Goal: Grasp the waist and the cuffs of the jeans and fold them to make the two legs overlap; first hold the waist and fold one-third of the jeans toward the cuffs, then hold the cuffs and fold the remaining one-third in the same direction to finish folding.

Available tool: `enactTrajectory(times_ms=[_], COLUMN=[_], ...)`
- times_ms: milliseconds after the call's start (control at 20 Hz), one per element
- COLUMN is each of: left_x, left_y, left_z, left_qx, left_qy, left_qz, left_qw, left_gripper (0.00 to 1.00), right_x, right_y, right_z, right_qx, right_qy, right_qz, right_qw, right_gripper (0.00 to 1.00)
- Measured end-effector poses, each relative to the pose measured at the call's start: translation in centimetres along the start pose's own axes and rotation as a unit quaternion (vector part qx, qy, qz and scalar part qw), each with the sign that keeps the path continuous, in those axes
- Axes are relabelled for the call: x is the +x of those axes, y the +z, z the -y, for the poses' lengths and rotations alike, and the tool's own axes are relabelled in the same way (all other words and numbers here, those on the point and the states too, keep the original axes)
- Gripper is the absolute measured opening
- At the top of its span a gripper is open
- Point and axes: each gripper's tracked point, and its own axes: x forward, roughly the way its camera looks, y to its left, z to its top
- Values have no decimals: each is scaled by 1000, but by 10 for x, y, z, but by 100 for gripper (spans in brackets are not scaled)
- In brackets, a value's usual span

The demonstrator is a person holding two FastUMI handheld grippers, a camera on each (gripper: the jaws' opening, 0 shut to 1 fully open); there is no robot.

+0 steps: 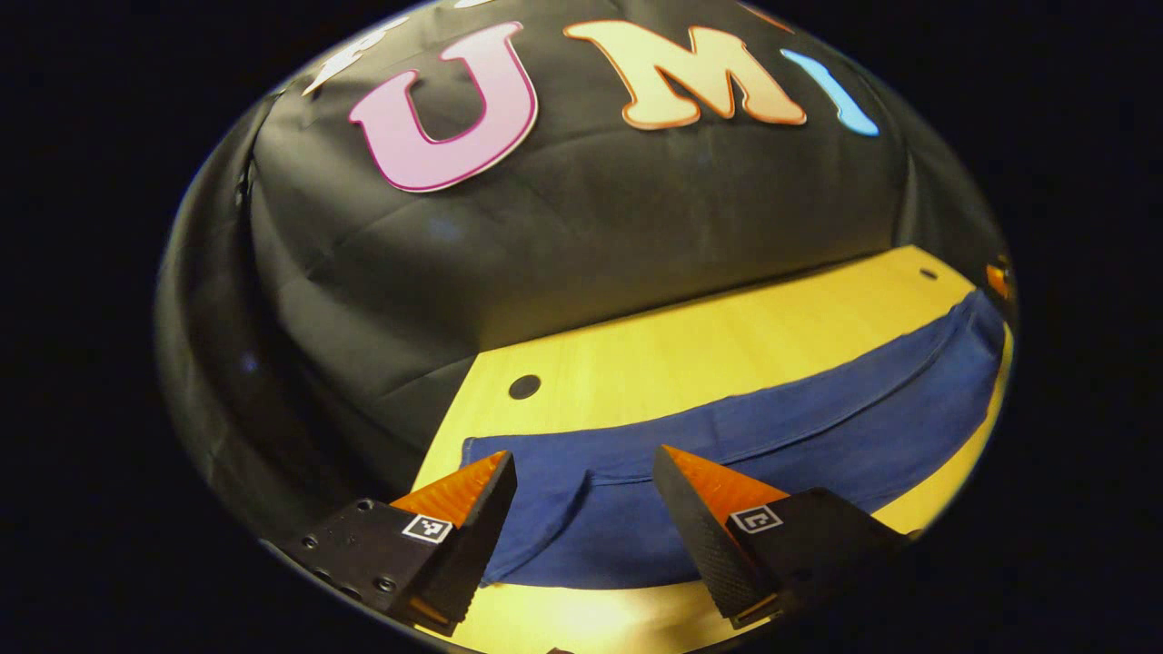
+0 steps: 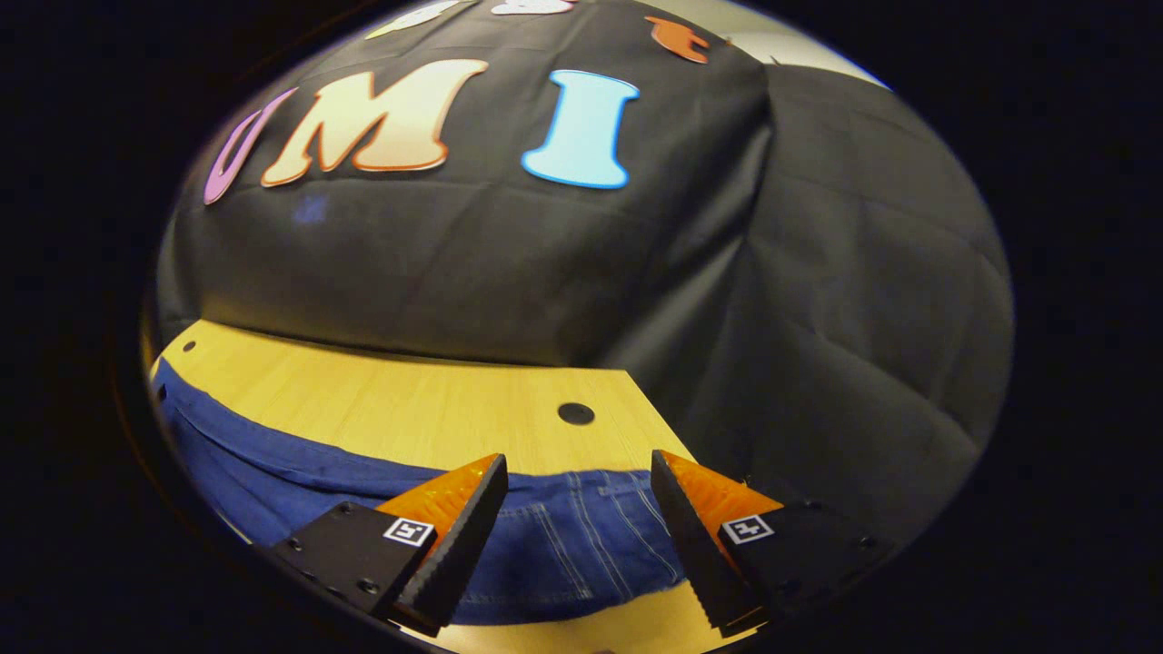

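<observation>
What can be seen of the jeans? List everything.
The jeans are dark blue denim, laid flat and stretched lengthwise along the wooden table. In the left gripper view a plain hemmed end lies between the open fingers of the left gripper. In the right gripper view the end below the open right gripper shows pale stitch lines and faded streaks. Soft creases run along the cloth. Neither gripper visibly presses on it.

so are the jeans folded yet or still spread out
Spread lengthwise: the jeans lie as a long strip across the table. Whether the legs overlap, cannot tell.
</observation>
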Motion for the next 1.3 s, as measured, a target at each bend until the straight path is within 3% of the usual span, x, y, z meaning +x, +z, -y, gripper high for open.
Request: enactTrajectory(times_ms=[200,400,450,600,700,750,950,1100,1300], left_x=[-6,-16,-17,-19,-17,-15,-10,-7,-12], left_y=[29,41,42,49,50,51,48,53,50], left_z=[9,12,14,16,17,19,25,35,33], left_qx=[-45,-82,-89,-116,-117,-113,-103,-121,-127], left_qy=[-40,-57,-59,-69,-69,-68,-66,-73,-72], left_qz=[34,48,46,47,44,43,30,24,24], left_qw=[998,994,993,990,990,990,992,990,989], left_gripper=[94,95,95,95,95,95,95,95,95], right_x=[-3,3,7,11,21,22,20,18,8], right_y=[-49,-90,-98,-129,-128,-133,-125,-118,-100], right_z=[42,65,66,61,65,62,73,83,91], right_qx=[111,156,172,232,268,275,270,257,252], right_qy=[-34,-56,-60,-55,-64,-51,-34,-60,-65], right_qz=[-60,-114,-122,-177,-165,-185,-176,-156,-148], right_qw=[991,980,976,955,947,942,946,952,954], right_gripper=[99,98,94,98,99,83,20,5,2])
